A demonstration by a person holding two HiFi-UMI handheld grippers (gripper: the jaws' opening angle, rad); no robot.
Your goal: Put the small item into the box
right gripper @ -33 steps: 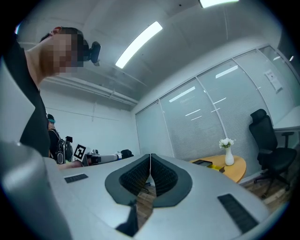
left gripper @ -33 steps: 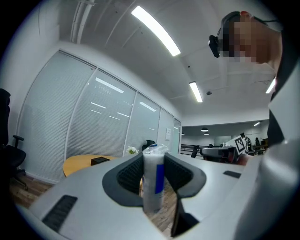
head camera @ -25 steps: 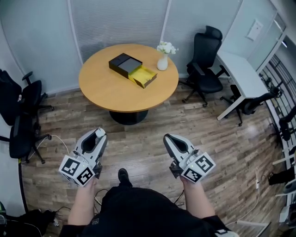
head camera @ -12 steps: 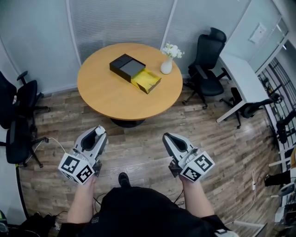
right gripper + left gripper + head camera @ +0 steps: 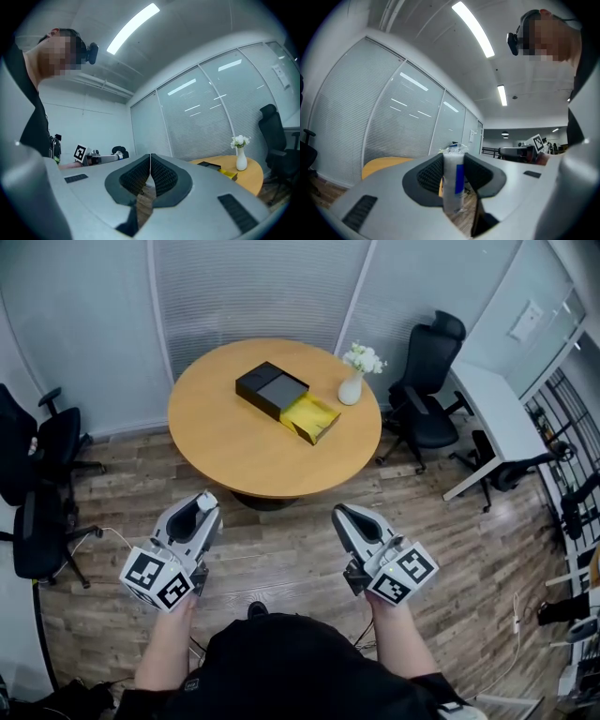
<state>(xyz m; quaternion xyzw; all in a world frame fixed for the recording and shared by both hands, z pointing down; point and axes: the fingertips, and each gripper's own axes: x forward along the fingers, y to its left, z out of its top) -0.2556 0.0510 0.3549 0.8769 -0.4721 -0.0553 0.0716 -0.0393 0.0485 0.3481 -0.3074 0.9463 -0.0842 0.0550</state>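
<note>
The round wooden surface (image 5: 234,451) is standing far ahead, bearing the black box (image 5: 271,388) with its yellow tray (image 5: 312,418) lying open, seemingly empty. The carrying step is in hand, I judge; next, reaching that tray. The left hand-held gripper (image 5: 203,502) is clamping a small white-and-blue packet (image 5: 453,180); the right hand-held gripper (image 5: 340,514) is holding its jaws together, empty.
</note>
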